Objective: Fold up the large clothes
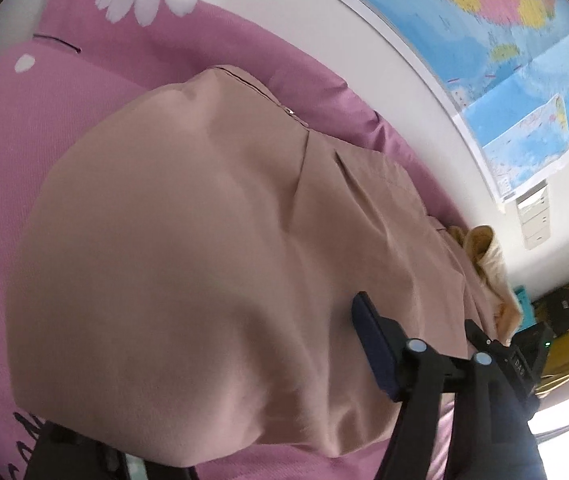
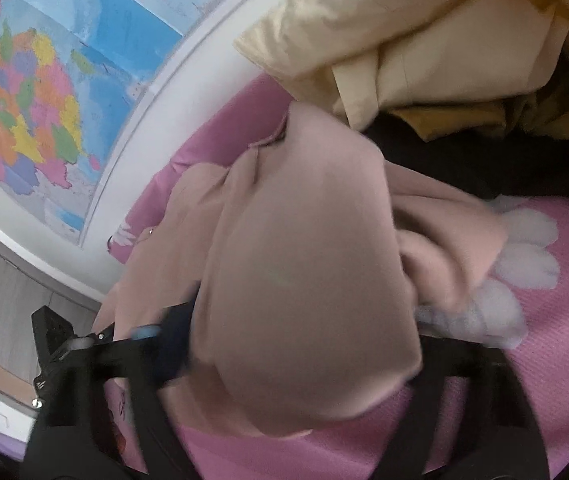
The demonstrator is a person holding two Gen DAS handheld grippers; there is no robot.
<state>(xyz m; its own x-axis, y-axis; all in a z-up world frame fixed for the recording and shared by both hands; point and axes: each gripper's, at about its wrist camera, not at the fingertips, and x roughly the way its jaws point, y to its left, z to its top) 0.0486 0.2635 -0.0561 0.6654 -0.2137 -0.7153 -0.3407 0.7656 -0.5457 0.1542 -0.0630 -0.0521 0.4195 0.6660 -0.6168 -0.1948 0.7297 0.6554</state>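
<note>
Legible text: only the pale letters "DAS" are showing on the black device body (image 1: pixel 518 366) at the lower right of the left wrist view. Wall map (image 1: pixel 496 40) lettering and dark script on the pink bedsheet (image 1: pixel 24 436) are staying unreadable.

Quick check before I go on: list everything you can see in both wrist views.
garment: one, dusty pink, spread on the sheet and bunched over both grippers
sheet: one, pink with white daisies, under the garment
map: one, blue with many-coloured regions, on the white wall behind
cream clothes: a pile, count unclear, pale yellow, beyond the garment
mustard cloth: one, under the cream clothes
black cloth: one, below the mustard cloth
drawers: one unit, white, below the map
left gripper: black, blue pads, garment between its fingers, grip unclear
right gripper: black, blue pads, garment between its fingers, grip unclear
</note>
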